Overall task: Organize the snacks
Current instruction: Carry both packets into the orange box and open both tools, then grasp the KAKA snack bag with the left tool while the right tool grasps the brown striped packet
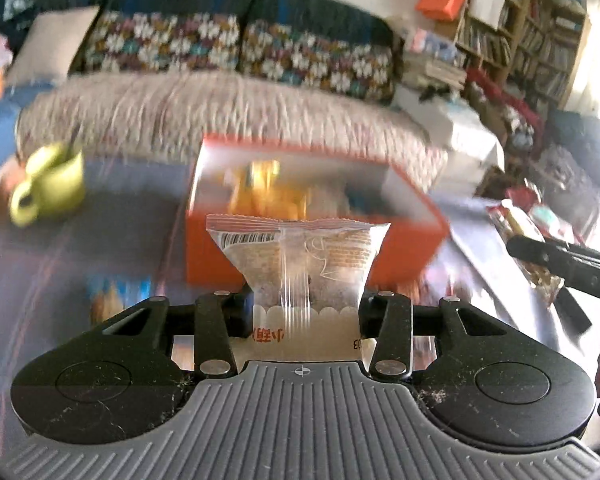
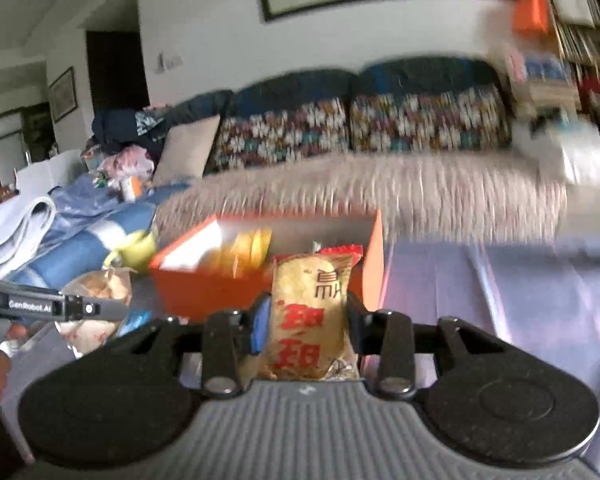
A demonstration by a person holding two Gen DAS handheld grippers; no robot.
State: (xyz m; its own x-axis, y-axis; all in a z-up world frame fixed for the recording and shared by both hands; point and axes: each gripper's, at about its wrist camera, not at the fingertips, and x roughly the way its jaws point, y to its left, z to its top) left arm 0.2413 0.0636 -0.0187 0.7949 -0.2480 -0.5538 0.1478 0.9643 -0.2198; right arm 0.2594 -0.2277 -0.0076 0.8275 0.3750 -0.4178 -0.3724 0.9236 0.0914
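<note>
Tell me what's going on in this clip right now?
A person is sorting snacks with a tool in each hand. The left tool is shut on a clear packet; the right tool is shut on a yellow packet. Both are held up before an open orange box that already has snacks inside.

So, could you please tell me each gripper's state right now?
Left gripper: shut on a clear snack packet.
Right gripper: shut on a yellow snack packet.

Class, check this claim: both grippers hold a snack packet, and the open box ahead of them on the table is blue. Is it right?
Not quite. The box is orange, as both wrist views show. The rest holds: the left gripper and the right gripper each hold a snack packet.
</note>
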